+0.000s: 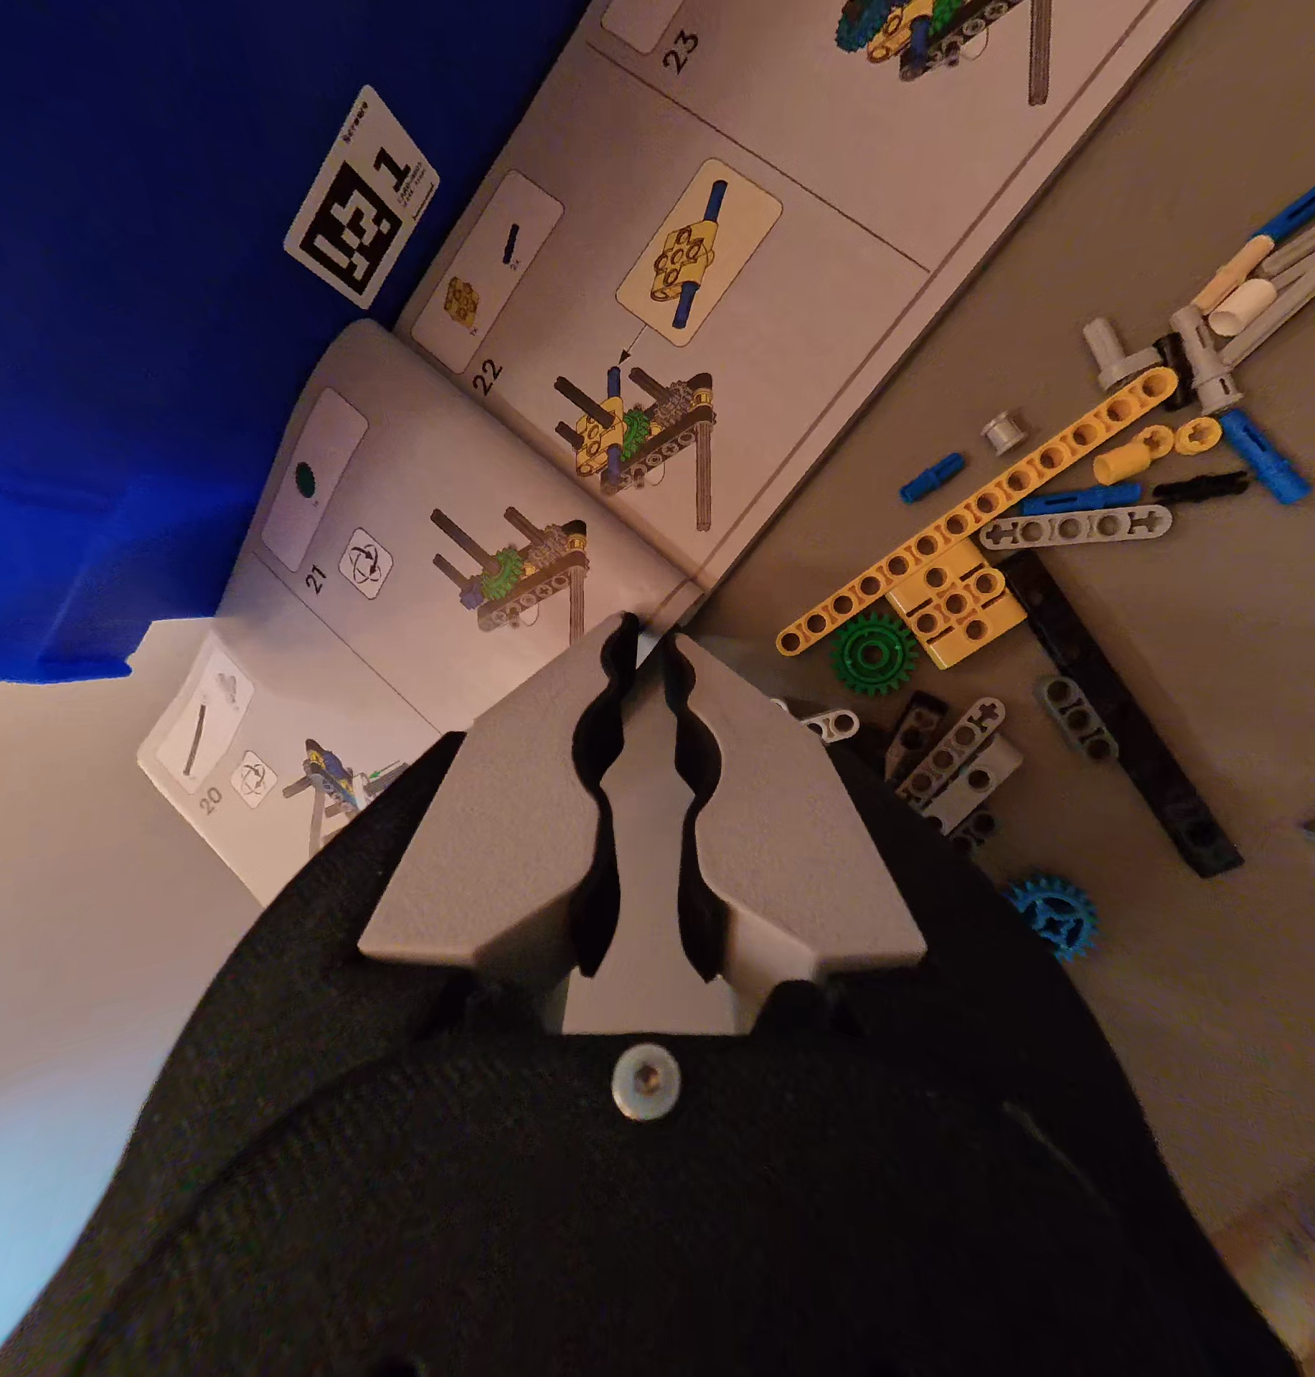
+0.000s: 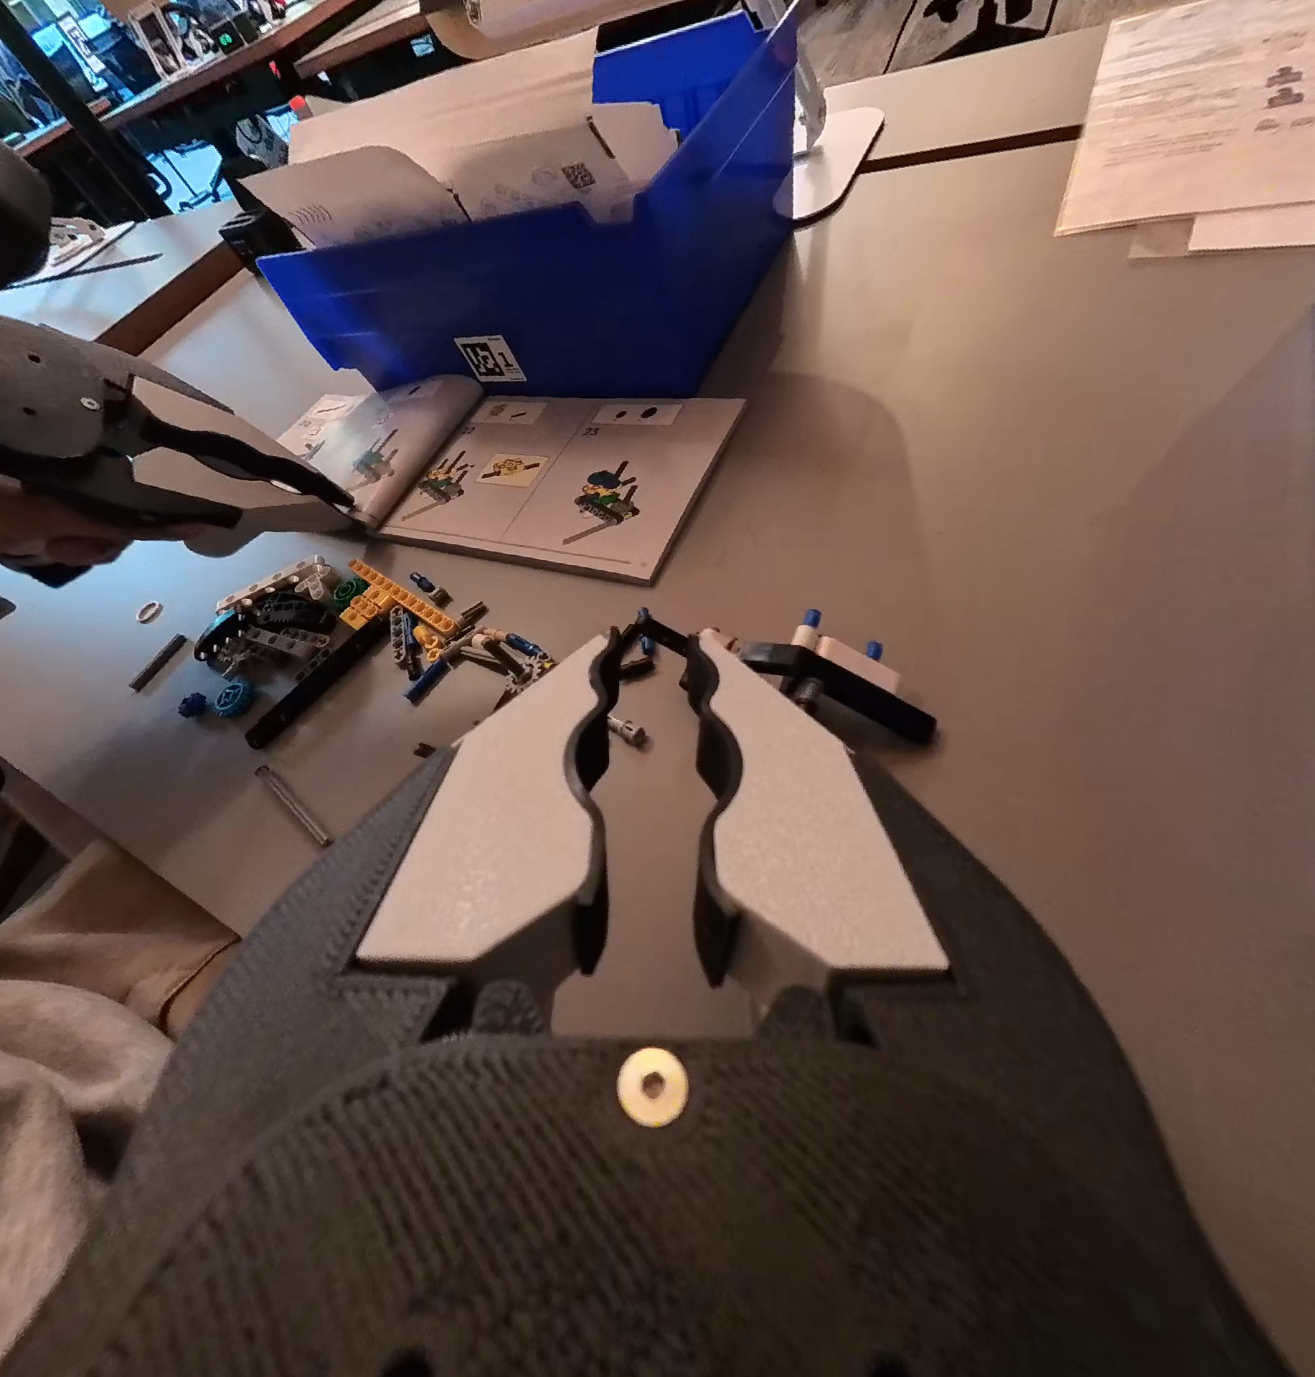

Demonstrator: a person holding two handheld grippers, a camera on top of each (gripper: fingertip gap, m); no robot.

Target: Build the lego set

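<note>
The open instruction booklet [image 1: 639,335] lies on the grey table in front of a blue bin [image 1: 117,298]. My left gripper [image 1: 647,633] is shut on the booklet's near page edge by the fold; a white sliver shows between its tips. The right wrist view shows it at the booklet [image 2: 550,477] from the left [image 2: 341,501]. Loose Lego parts [image 2: 356,618] lie beside it: a long yellow beam [image 1: 982,507], a green gear [image 1: 874,654], a blue gear [image 1: 1053,915] and a long black beam [image 1: 1131,715]. My right gripper [image 2: 656,637] is open and empty above the table, next to a black-and-white assembly with blue pins [image 2: 840,670].
The blue bin [image 2: 535,298] holds a white carton and bears a marker tag [image 2: 490,359]. Printed sheets [image 2: 1198,127] lie at the back right, near a white stand base [image 2: 833,156]. A grey axle [image 2: 293,805] lies near the table's front edge. A sleeve [image 2: 28,1043] shows at lower left. Some 30 cm of space lies between my two pairs of fingers. From my left tips it is roughly 5 cm to the green gear [image 1: 874,654]; from my right, 25 cm. Seen from the right wrist view [image 2: 343,594] as well.
</note>
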